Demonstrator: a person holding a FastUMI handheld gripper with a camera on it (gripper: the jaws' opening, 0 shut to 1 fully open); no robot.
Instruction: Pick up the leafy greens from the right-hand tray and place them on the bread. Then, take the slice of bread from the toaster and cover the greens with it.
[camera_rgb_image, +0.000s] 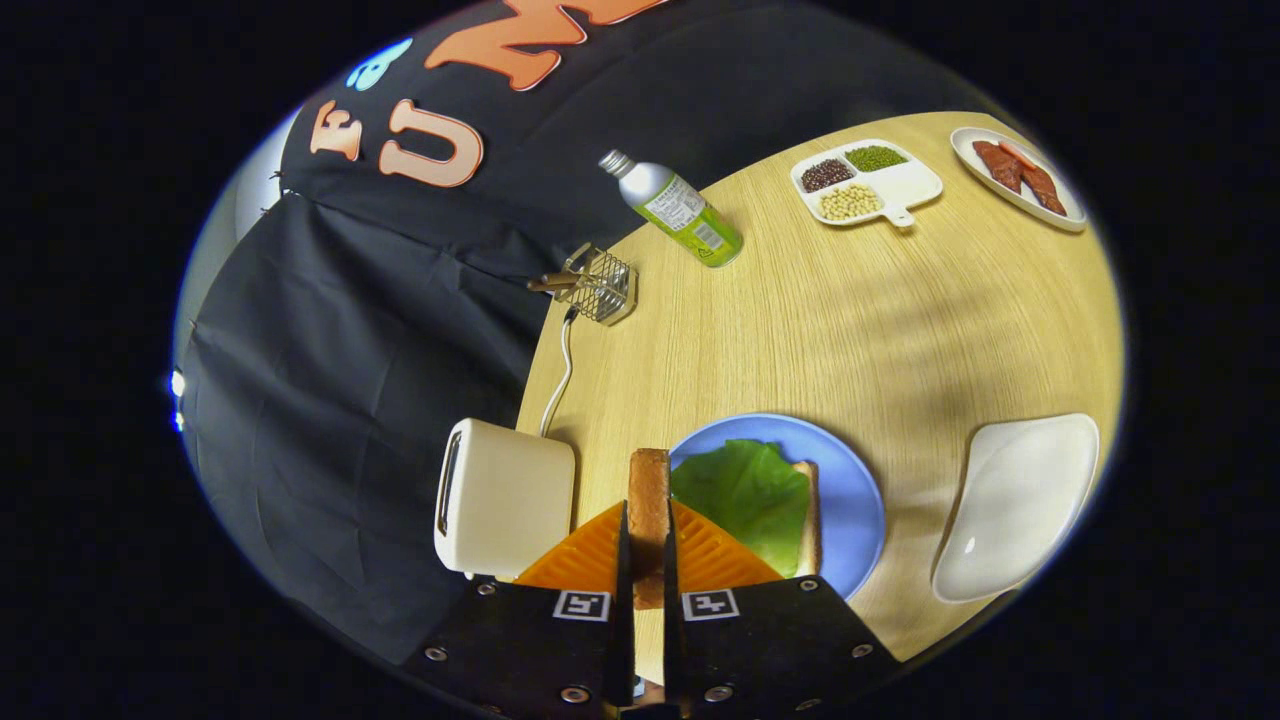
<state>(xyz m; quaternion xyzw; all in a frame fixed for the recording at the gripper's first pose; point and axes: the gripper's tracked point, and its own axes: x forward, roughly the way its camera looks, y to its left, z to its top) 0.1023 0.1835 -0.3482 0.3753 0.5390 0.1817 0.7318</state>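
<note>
My gripper (648, 530) is shut on a slice of bread (648, 500), held on edge between the two orange fingers (585, 560). The slice hangs above the table between the white toaster (505, 510) and the blue plate (850, 490). On that plate a green lettuce leaf (745, 490) lies over another slice of bread (808, 520), whose crust shows along the leaf's far side. The plate is just ahead of the fingers and slightly to their right. The white tray (1015, 505) beyond the plate on the right holds nothing.
A white cord (562, 375) runs from the toaster toward a small wire rack (597, 285). A green bottle (680, 212) lies on the wooden table (850, 320). Farther off stand a divided dish of beans (865, 182) and a plate of sausages (1018, 175).
</note>
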